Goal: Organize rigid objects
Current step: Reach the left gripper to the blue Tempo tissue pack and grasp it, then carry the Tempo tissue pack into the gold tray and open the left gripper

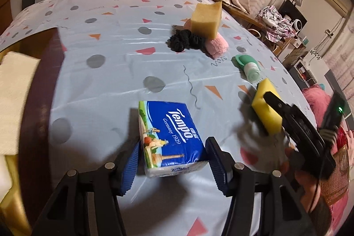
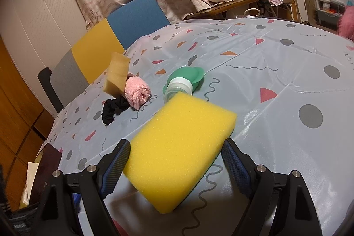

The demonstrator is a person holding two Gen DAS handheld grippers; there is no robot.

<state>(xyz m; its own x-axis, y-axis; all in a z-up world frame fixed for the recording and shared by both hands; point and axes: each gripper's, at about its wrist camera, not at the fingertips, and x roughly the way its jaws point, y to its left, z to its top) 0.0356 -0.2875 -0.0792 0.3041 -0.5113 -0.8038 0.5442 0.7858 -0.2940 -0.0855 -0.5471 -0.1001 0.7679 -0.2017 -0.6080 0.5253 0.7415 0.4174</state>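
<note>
The left gripper (image 1: 172, 160) pinches a blue tissue pack (image 1: 171, 138) above the surface (image 1: 124, 63), while the right gripper (image 2: 176, 160) clamps a yellow sponge (image 2: 179, 147) near its right edge.

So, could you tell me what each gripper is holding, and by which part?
The left gripper holds the Tempo tissue pack by the long sides at its near end; the right gripper holds the yellow sponge across its near end.

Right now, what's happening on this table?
A person is tidying with two handheld grippers. The left gripper has a blue tissue pack between its pads. The right gripper holds a yellow sponge above the tablecloth. A tan sponge, pink towel roll, black scrunchie and green bottle lie beyond.
</note>
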